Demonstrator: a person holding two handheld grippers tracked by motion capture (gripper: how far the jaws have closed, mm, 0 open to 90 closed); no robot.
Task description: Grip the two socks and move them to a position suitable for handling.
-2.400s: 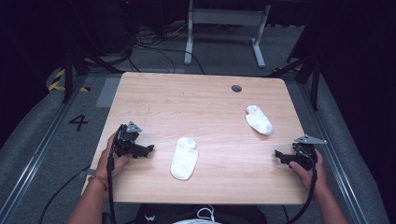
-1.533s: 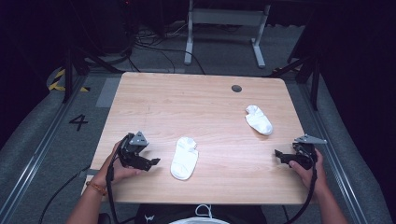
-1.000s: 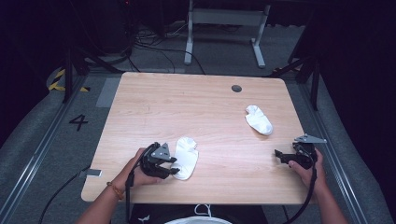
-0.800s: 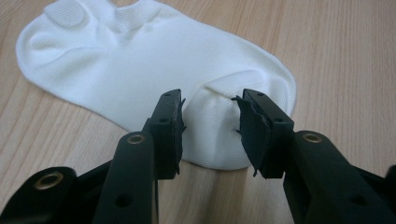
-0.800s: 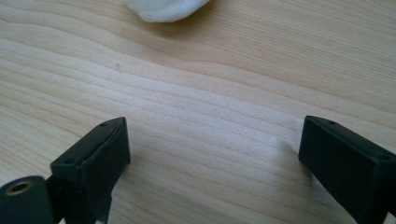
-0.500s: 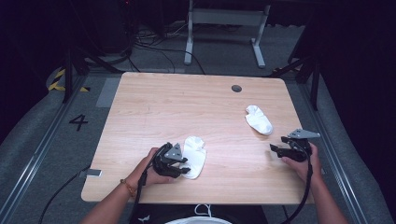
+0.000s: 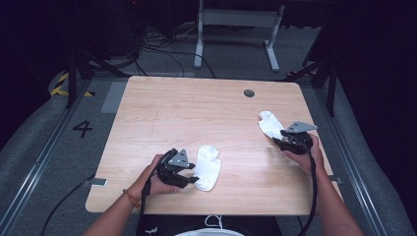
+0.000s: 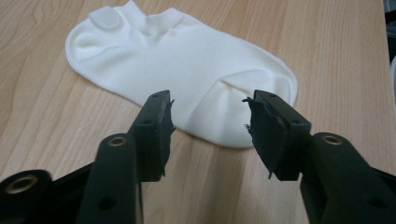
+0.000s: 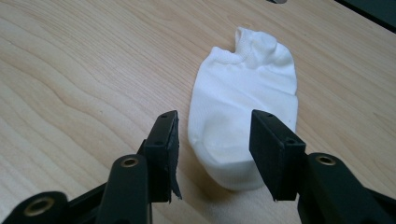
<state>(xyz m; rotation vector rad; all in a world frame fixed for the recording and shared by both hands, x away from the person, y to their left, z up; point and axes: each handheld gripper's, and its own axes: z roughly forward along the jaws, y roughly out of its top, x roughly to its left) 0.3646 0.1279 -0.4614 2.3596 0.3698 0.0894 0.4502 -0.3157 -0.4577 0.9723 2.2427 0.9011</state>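
Two white socks (image 7: 207,167) (image 7: 271,124) on one table (image 7: 196,118), left claw (image 8: 210,122) widening, right claw (image 9: 212,140) narrowing, both spread, neither pinching.

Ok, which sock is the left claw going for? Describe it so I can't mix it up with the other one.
Start at the wooden table and go to its near edge, a little left of centre. The white ankle sock lies flat there, right beside the left claw, whose jaws straddle one end of it. The other sock lies by the table's right edge, next to the right claw.
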